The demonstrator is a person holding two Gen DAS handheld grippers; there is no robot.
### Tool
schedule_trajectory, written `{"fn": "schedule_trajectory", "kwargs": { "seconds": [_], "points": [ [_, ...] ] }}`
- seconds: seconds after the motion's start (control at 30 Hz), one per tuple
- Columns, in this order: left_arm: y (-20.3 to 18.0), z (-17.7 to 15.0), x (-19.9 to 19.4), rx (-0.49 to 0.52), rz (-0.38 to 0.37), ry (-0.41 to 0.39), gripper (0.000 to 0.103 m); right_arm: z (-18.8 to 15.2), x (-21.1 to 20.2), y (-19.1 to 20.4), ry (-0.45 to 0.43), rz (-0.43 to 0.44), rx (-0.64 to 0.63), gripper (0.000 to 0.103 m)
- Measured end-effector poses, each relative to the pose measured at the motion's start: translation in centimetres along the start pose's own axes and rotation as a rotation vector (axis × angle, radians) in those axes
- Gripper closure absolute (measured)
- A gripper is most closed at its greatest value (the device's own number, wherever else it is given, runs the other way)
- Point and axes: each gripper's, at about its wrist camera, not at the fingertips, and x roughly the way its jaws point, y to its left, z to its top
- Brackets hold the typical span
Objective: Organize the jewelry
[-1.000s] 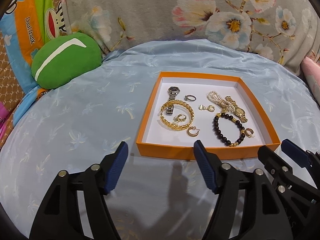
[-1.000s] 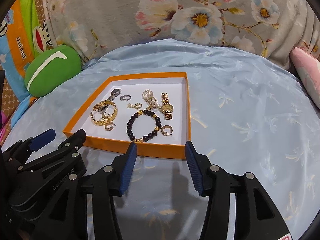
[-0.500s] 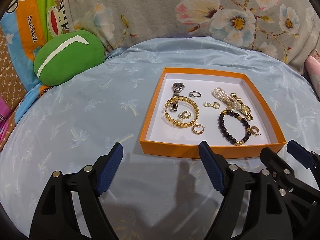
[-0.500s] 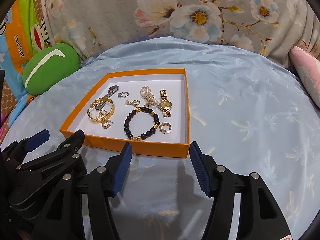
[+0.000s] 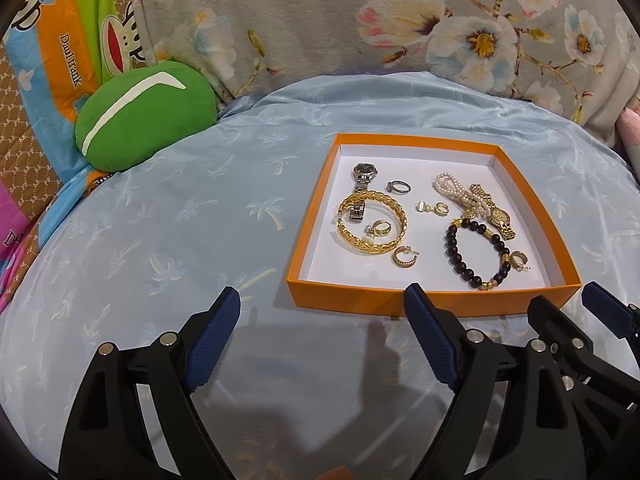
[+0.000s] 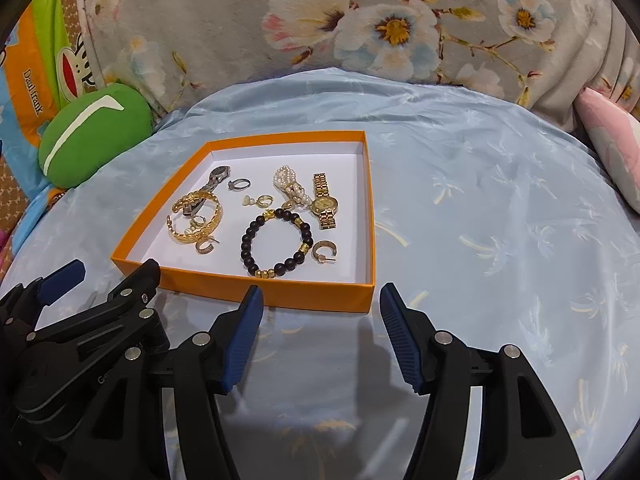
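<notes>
Both the left tool (image 5: pixel 322 312) and the right tool (image 6: pixel 321 306) are hovering wide apart and empty just near of the orange tray (image 6: pixel 256 286), where all the jewelry (image 6: pixel 276 242) is lying loose, fitting either sorting ahead or finished.

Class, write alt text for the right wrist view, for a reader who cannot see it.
An orange tray on a pale blue cloth holds jumbled jewelry: a black bead bracelet, a gold watch, a gold bangle, pearls and small rings. The open right gripper hovers before the tray's near edge, the left gripper beside it.
</notes>
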Motion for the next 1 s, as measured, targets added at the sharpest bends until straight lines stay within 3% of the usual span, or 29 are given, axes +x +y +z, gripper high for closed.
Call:
{"fn": "schedule_trajectory", "kwargs": {
  "seconds": [1.0],
  "points": [
    [0.22, 0.04, 0.07, 0.0, 0.013, 0.004, 0.018, 0.07, 0.0, 0.05, 0.0, -0.001, -0.002, 0.043]
  ]
}}
